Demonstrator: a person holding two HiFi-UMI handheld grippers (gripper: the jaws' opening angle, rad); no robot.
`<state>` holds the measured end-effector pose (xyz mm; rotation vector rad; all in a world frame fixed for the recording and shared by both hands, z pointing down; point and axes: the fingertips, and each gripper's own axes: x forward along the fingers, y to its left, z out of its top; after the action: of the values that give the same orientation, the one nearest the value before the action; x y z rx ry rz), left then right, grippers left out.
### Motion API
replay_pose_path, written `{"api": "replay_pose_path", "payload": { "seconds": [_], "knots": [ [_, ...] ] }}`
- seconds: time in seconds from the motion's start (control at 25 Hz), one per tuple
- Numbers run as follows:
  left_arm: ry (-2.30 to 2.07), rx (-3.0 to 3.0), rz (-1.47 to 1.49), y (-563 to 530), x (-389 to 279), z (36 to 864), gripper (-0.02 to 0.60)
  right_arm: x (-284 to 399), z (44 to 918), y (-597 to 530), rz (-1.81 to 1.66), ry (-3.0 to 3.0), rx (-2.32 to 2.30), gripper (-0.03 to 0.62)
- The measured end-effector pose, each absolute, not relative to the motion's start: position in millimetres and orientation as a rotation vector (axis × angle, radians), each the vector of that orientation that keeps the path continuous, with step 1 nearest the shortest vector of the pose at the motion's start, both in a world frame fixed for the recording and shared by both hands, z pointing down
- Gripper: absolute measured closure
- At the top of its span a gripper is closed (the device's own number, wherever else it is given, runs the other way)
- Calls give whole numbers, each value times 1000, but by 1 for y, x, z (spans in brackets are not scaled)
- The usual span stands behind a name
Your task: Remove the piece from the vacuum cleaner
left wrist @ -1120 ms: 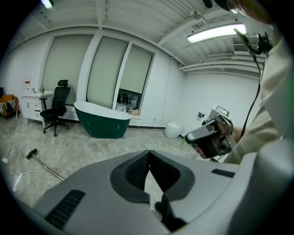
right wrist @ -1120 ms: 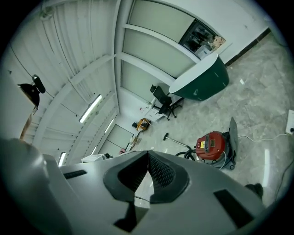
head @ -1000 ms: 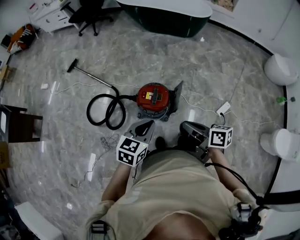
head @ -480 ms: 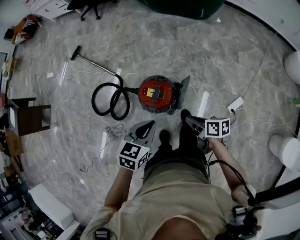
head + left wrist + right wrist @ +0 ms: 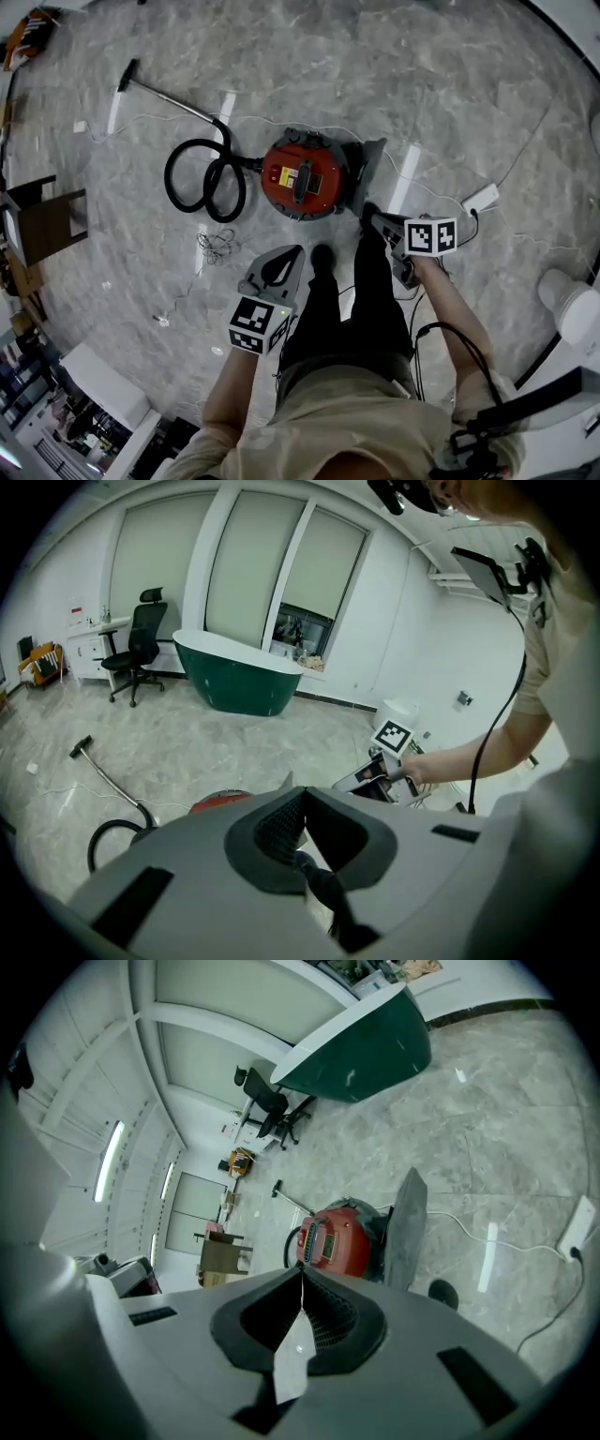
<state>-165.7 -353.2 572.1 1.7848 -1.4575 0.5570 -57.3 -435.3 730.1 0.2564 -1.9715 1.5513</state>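
The red vacuum cleaner [image 5: 302, 175] stands on the marble floor, its black hose [image 5: 204, 178] coiled at its left and a wand [image 5: 169, 98] running off to the far left. A grey flat panel [image 5: 370, 173] stands upright against the vacuum's right side. My left gripper [image 5: 286, 255] hangs shut and empty, short of the vacuum on the near side. My right gripper [image 5: 372, 218] is shut and empty, its tips close to the grey panel's near lower edge. In the right gripper view the vacuum [image 5: 337, 1241] and the panel [image 5: 405, 1227] lie just beyond the shut jaws [image 5: 302, 1274].
A white power strip [image 5: 480, 199] and its cable lie on the floor to the right. A brown chair [image 5: 42, 220] stands at the left, a white toilet [image 5: 572, 305] at the right. A tangle of thin cord [image 5: 217, 246] lies near the hose. A green bathtub [image 5: 239, 672] is far off.
Both grippers have sunk and moved toward the vacuum. The person has stepped closer, so the vacuum now sits nearer in the head view. Both jaws have stayed shut.
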Motion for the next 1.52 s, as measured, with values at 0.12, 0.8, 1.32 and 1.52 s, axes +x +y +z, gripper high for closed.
{"api": "replay_pose_path", "payload": {
  "seconds": [0.12,0.8,1.32,1.52],
  "knots": [
    [-1409,1780,541,-361,-160,607,588,-69,764,-450,1636,-1951,275,589],
    [-1347,1697,431,-357,-155,725,588,-94,942,-484,1348,-1814,453,313],
    [-1329,1659,403,-346,-152,748,588,-84,975,-477,1191,-1762,397,316],
    [-1313,1659,398,-348,-146,750,588,-74,976,-475,1080,-1769,374,401]
  ]
}}
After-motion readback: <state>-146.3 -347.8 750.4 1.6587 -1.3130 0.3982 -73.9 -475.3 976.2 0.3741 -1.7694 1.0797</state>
